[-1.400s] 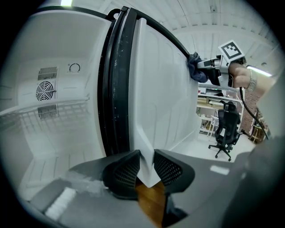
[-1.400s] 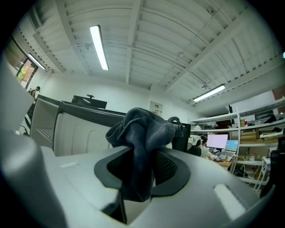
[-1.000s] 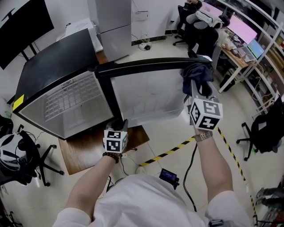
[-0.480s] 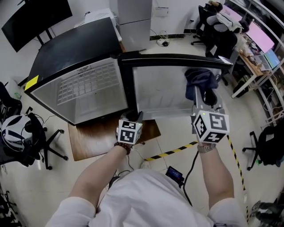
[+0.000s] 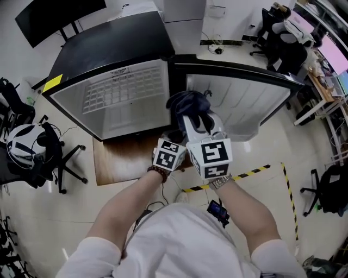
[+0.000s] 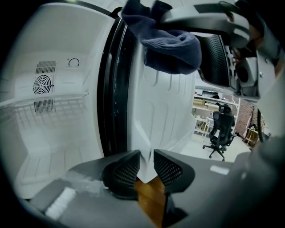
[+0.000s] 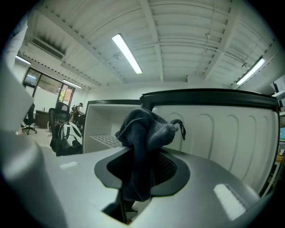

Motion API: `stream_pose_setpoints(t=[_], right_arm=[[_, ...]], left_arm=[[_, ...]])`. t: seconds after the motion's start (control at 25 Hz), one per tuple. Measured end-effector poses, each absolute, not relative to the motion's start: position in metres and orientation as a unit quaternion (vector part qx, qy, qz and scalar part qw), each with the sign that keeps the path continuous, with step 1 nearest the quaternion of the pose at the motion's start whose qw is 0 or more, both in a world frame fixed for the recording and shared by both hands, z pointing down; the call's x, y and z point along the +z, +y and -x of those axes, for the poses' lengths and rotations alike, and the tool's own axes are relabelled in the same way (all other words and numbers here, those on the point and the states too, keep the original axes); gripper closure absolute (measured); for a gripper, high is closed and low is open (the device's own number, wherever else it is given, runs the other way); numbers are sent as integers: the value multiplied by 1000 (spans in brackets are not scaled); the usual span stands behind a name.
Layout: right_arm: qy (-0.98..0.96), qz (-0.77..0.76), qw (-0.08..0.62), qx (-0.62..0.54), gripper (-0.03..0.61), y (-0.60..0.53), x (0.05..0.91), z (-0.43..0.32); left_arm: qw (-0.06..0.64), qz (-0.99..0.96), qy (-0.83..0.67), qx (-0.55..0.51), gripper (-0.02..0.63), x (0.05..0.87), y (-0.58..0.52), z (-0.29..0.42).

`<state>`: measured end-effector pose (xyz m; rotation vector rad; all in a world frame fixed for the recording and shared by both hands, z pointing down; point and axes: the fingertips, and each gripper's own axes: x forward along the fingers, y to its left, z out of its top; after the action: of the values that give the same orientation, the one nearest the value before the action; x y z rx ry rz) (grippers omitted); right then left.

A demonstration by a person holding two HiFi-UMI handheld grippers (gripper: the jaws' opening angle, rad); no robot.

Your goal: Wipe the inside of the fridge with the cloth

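The black fridge (image 5: pixel 109 49) stands with its white door (image 5: pixel 244 98) swung out to the right and a wire shelf (image 5: pixel 125 89) inside. My right gripper (image 5: pixel 191 117) is shut on a dark blue cloth (image 5: pixel 187 103), in front of the hinge between the opening and the door. The cloth (image 7: pixel 144 133) bunches above the right gripper (image 7: pixel 142 171) in the right gripper view. My left gripper (image 5: pixel 173 134) sits just left of it, low at the door's hinge side. The left gripper (image 6: pixel 147 164) is shut on the door's white lower edge (image 6: pixel 146 156), and the cloth (image 6: pixel 171 49) hangs above.
A wooden board (image 5: pixel 125 160) lies under the fridge. Yellow-black tape (image 5: pixel 244 176) crosses the floor to the right. An office chair with a helmet (image 5: pixel 22 152) stands at the left. Desks and chairs (image 5: pixel 288 38) fill the far right, and a dark monitor (image 5: pixel 54 13) hangs at the back left.
My right gripper has carried the cloth leftwards, from the door's outer end to the hinge side beside the left gripper. The left gripper has stayed at the door's lower edge.
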<state>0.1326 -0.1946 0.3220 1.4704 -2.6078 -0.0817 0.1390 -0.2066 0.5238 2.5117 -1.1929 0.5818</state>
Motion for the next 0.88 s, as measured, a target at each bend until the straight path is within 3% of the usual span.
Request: stream_pose_setpoints(t=[0.36, 0.88], right_arm=[[-858, -504, 97, -24, 465, -210, 345, -107], [-816, -570, 96, 0, 465, -229, 361, -178]], left_arm=[[148, -876, -407, 214, 524, 529, -205, -132], [142, -873, -412, 218, 540, 528, -208, -131]])
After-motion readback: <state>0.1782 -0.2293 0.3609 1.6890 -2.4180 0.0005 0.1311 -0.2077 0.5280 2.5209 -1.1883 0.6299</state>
